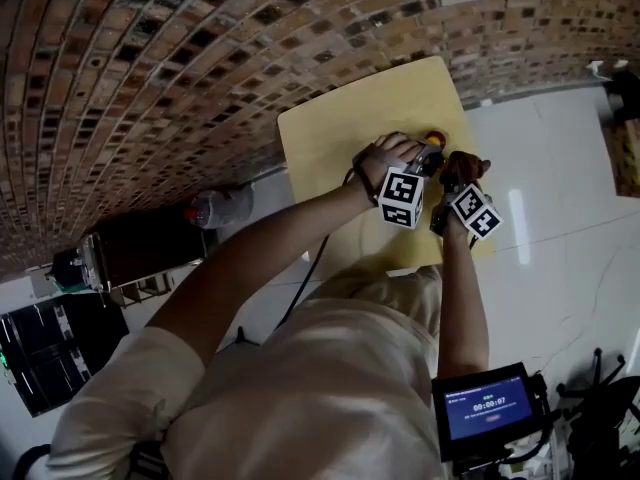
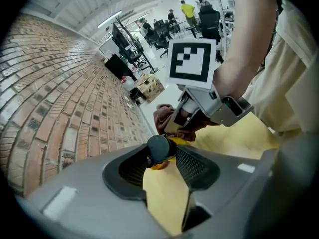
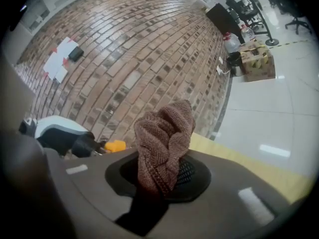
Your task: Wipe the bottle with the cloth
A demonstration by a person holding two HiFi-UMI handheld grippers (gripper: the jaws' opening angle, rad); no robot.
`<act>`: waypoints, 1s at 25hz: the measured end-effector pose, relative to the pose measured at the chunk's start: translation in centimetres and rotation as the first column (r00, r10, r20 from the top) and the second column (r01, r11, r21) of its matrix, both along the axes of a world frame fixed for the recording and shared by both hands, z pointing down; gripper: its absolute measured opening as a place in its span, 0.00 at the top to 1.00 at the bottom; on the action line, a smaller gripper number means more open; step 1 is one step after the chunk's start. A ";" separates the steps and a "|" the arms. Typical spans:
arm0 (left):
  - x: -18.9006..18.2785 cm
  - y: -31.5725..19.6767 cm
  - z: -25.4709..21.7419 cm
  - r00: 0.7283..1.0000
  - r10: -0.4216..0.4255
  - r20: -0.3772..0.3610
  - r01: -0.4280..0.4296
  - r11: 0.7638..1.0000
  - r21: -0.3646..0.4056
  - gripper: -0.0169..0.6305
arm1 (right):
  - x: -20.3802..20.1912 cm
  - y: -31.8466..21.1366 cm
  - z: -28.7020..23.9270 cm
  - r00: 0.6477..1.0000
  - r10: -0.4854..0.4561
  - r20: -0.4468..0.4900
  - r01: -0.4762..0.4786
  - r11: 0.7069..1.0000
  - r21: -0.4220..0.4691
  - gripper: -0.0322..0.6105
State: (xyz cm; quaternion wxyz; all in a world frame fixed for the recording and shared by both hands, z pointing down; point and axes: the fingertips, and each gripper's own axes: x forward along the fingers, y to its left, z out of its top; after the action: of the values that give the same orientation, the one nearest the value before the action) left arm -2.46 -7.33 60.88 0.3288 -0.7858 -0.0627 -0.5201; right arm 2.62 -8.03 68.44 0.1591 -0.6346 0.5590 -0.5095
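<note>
Two holds divide the work: left gripper (image 2: pixel 160 158) clamps the bottle (image 2: pixel 158 147) near its dark cap, steadying it; right gripper (image 3: pixel 162 176) pinches the bunched cloth (image 3: pixel 164 133), poised just beside the bottle for rubbing.

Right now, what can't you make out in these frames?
- Body of the bottle: the left gripper view shows only a dark cap and a yellow sliver; the left gripper closes over the rest.
- Whether the cloth touches the bottle: in the head view, hands and marker cubes cover both.
- Scene ahead of the right gripper: in the right gripper view, the bunched cloth blocks the centre.
</note>
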 end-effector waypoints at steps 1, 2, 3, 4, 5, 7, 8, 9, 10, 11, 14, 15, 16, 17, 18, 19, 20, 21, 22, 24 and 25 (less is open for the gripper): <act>0.1 0.0 0.0 1.000 -0.012 0.003 0.012 1.000 -0.005 0.67 | -0.1 0.1 1.0 1.000 -0.021 -0.006 0.021 0.999 -0.034 0.81; 0.2 0.0 -0.1 1.000 -0.026 0.004 0.026 1.000 -0.007 0.67 | -0.2 0.2 2.0 0.999 -0.041 -0.007 0.041 0.997 -0.063 0.81; 0.3 -0.1 -0.1 0.999 -0.043 0.003 0.043 0.999 -0.007 0.67 | -0.3 0.3 2.9 0.998 -0.056 -0.001 0.056 0.995 -0.086 0.81; 0.3 -0.1 -0.1 0.998 -0.060 0.001 0.060 0.998 -0.008 0.67 | -0.3 0.3 3.7 0.998 -0.067 0.006 0.067 0.992 -0.108 0.81; 0.4 -0.1 0.0 0.997 -0.076 0.001 0.076 0.997 -0.010 0.67 | -0.4 0.4 4.4 0.997 -0.077 0.008 0.078 0.989 -0.129 0.81; 0.2 0.0 0.0 0.994 -0.107 0.003 0.107 0.994 -0.012 0.67 | -0.6 0.6 5.7 0.992 -0.124 -0.017 0.119 0.976 -0.182 0.81; 0.1 0.0 0.1 0.993 -0.121 0.004 0.122 0.993 -0.012 0.67 | -0.8 0.8 6.4 0.985 -0.166 -0.042 0.153 0.964 -0.217 0.81; 0.0 0.0 0.0 0.991 -0.135 0.006 0.135 0.991 -0.007 0.67 | -1.0 1.1 6.9 0.974 -0.216 -0.067 0.192 0.947 -0.256 0.80; -0.1 0.0 -0.1 0.989 -0.148 0.007 0.148 0.989 0.001 0.67 | -1.3 1.4 7.3 0.960 -0.269 -0.084 0.235 0.928 -0.290 0.80; -0.1 -0.1 -0.1 0.987 -0.162 0.007 0.162 0.987 0.009 0.67 | -1.5 1.7 7.6 0.944 -0.316 -0.089 0.275 0.909 -0.312 0.80; -0.1 -0.2 -0.1 0.974 -0.227 0.007 0.227 0.974 0.024 0.66 | -1.2 3.0 7.3 0.926 -0.369 -0.078 0.337 0.902 -0.272 0.80; -0.1 -0.2 -0.1 0.965 -0.261 0.007 0.260 0.965 0.023 0.66 | -0.6 3.6 6.8 0.932 -0.354 -0.071 0.329 0.914 -0.240 0.80; -0.1 -0.3 -0.1 0.955 -0.296 0.008 0.296 0.955 0.021 0.66 | 0.1 4.3 6.3 0.941 -0.331 -0.065 0.311 0.927 -0.211 0.80; -0.2 -0.5 -0.2 0.945 -0.326 0.007 0.326 0.945 0.018 0.66 | 0.7 5.0 5.7 0.950 -0.307 -0.059 0.292 0.938 -0.188 0.80; -0.3 -0.5 -0.2 0.938 -0.346 0.006 0.345 0.938 0.015 0.66 | 1.1 5.9 5.2 0.956 -0.288 -0.052 0.276 0.946 -0.168 0.80; -0.5 -0.5 -0.2 0.935 -0.353 0.005 0.353 0.935 0.009 0.65 | 1.4 6.8 4.6 0.959 -0.278 -0.047 0.268 0.952 -0.151 0.80; -0.5 -0.3 -0.1 0.937 -0.349 0.007 0.349 0.937 -0.003 0.64 | 1.6 7.7 4.0 0.960 -0.276 -0.049 0.268 0.954 -0.135 0.80; -0.5 -0.1 0.0 0.943 -0.334 0.013 0.334 0.942 -0.021 0.61 | 1.7 8.5 3.3 0.958 -0.281 -0.056 0.273 0.954 -0.121 0.80; -0.4 0.1 0.0 0.951 -0.308 0.024 0.309 0.950 -0.039 0.58 | 1.8 9.1 2.5 0.955 -0.290 -0.067 0.282 0.954 -0.107 0.80; -0.6 0.6 -0.1 0.972 -0.231 0.051 0.234 0.970 -0.066 0.55 | 1.6 9.9 0.9 0.946 -0.310 -0.096 0.303 0.950 -0.078 0.80; -0.8 0.7 -0.2 0.981 -0.184 0.065 0.188 0.980 -0.068 0.55 | 1.4 10.0 0.2 0.940 -0.320 -0.115 0.314 0.947 -0.064 0.80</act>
State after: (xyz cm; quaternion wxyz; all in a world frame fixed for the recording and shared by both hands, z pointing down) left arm -3.22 -6.63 60.71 0.2475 -0.7844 -0.0175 -0.5685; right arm 4.07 1.99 68.63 0.0259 -0.5700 0.6512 -0.5004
